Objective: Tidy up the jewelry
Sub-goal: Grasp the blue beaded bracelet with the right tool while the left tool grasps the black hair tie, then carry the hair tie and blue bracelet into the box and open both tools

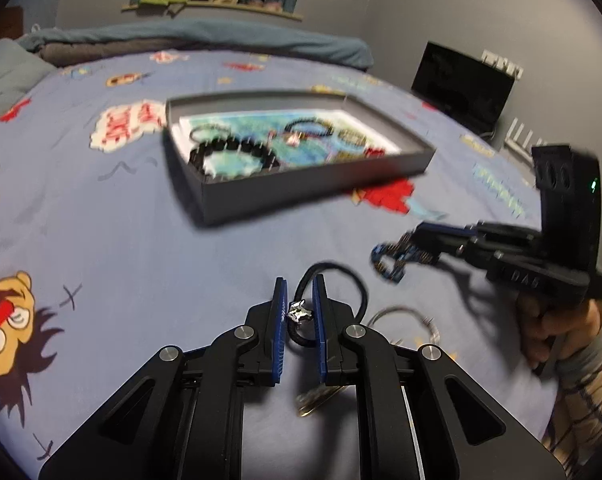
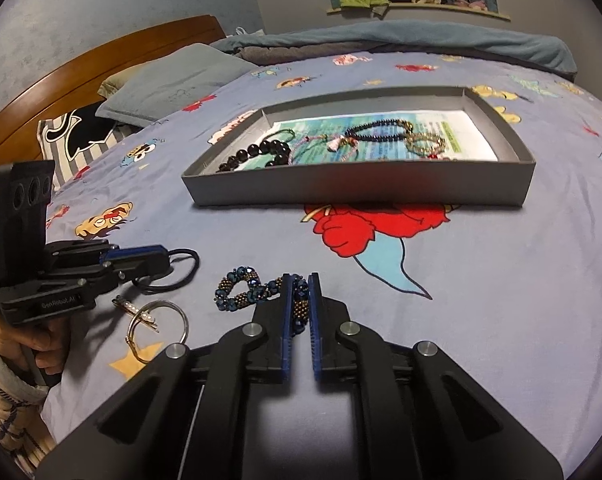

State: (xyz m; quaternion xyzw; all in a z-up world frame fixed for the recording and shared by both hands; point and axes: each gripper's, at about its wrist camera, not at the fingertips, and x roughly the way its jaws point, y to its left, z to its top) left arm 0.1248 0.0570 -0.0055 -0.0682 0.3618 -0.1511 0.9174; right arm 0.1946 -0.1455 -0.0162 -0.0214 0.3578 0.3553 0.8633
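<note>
Two pieces are in your claws at once. Your left claw (image 1: pixel 299 300) is closed around a black cord (image 1: pixel 343 280) with a silver charm (image 1: pixel 297 314), the charm sitting between the pads and the loop trailing ahead and to the right. Your right claw (image 2: pixel 300 300) pinches a blue beaded bracelet (image 2: pixel 245 288) by one end; the rest curls out to its left on the bedspread (image 2: pixel 481 280). Ahead of both claws, well apart, sits the grey tray (image 2: pixel 361 196) already holding several bracelets. A metal ring (image 2: pixel 157 326) and a pearl clip (image 2: pixel 135 310) lie just beside the left claw, not yet gathered.

Keep each pinch firm, since both pieces hang loose and could snag the fabric. Lift clear before travelling, carry over the near wall, and release onto bare lining, not onto the beads there. Move one claw at a time so the dangling loops do not tangle.
</note>
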